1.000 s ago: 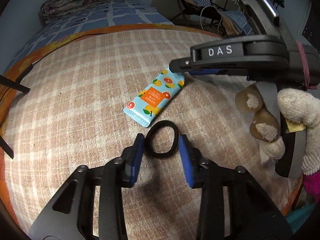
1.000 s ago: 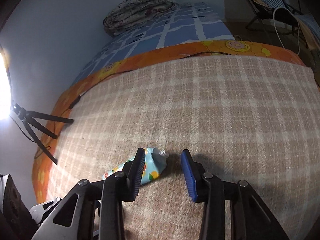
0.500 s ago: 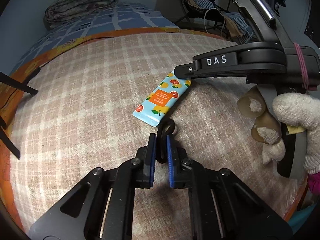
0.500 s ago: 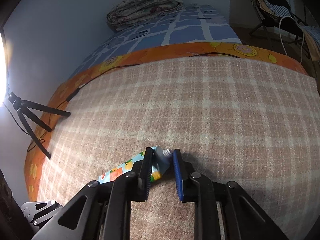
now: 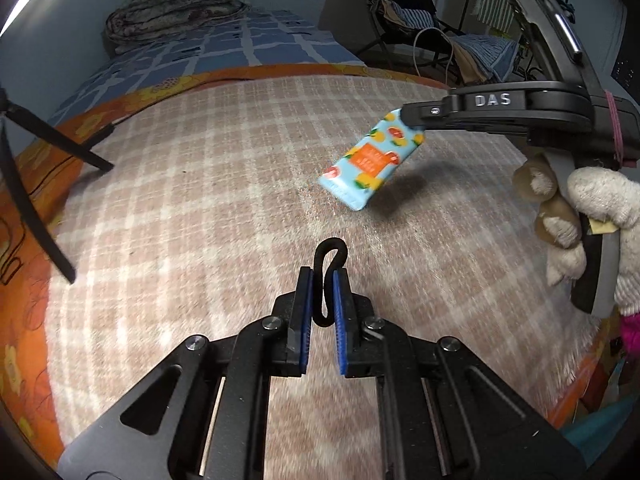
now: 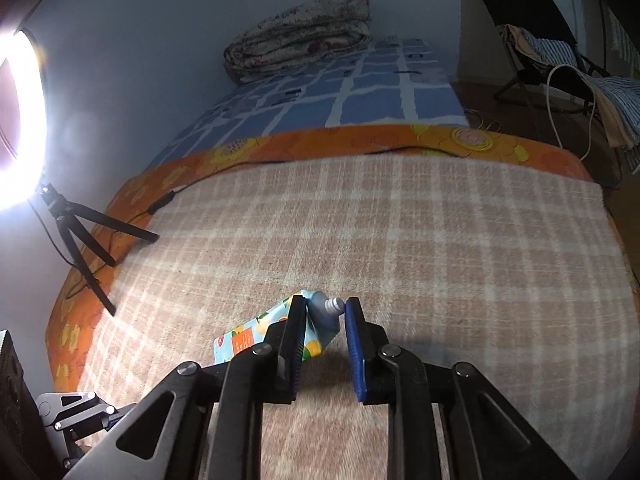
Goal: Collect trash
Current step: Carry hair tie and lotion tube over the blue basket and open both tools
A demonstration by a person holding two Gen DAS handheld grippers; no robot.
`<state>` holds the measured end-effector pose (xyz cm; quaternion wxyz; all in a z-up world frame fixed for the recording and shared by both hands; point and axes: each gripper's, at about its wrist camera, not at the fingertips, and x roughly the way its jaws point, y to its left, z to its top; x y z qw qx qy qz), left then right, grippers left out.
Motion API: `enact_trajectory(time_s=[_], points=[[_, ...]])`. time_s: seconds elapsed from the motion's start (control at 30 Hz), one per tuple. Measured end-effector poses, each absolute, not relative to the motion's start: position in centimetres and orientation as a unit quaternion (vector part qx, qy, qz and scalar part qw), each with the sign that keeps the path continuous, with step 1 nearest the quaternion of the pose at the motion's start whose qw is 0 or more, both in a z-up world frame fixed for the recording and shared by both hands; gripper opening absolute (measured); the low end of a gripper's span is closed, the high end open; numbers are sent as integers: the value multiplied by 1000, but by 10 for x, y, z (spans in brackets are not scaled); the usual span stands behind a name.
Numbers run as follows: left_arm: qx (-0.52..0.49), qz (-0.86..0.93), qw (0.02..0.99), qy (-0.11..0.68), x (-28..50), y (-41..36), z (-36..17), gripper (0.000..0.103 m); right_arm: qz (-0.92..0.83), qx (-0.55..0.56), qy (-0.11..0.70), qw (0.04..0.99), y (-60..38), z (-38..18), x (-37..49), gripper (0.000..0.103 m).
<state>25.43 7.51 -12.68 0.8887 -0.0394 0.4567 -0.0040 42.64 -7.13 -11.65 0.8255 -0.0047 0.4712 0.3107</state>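
Note:
My left gripper (image 5: 321, 280) is shut on a black hair tie (image 5: 326, 276), squeezed into a narrow loop between the blue pads and lifted above the plaid blanket (image 5: 200, 220). My right gripper (image 6: 325, 312) is shut on the cap end of a light blue tube with orange fruit print (image 6: 256, 332). In the left wrist view the tube (image 5: 370, 162) hangs tilted from the right gripper (image 5: 416, 120), clear of the blanket, with its shadow beneath.
A black tripod (image 6: 80, 232) with a bright ring light stands at the blanket's left edge, its legs (image 5: 36, 184) also in the left wrist view. A folded quilt (image 6: 298, 36) lies on the blue bed beyond. A chair with clothes (image 6: 560, 52) stands far right.
Both grippers closed on their objects and rose: the left lifted the hair tie, the right lifted the tube off the blanket.

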Motion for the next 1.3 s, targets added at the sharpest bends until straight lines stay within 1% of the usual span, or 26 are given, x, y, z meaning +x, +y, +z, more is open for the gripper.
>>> enact_trajectory(time_s=[0.43, 0.87, 1.1, 1.3], points=[[-35, 0, 896, 442, 190, 65, -79, 8, 336, -39, 442, 831, -119, -54, 350, 18], [-31, -6, 908, 417, 88, 38, -30, 8, 374, -73, 419, 824, -171, 0, 242, 18], [-31, -10, 909, 414, 31, 21, -23, 8, 389, -94, 403, 823, -194, 20, 175, 18], [-34, -18, 906, 422, -9, 5, -28, 8, 401, -100, 405, 816, -209, 24, 131, 18]])
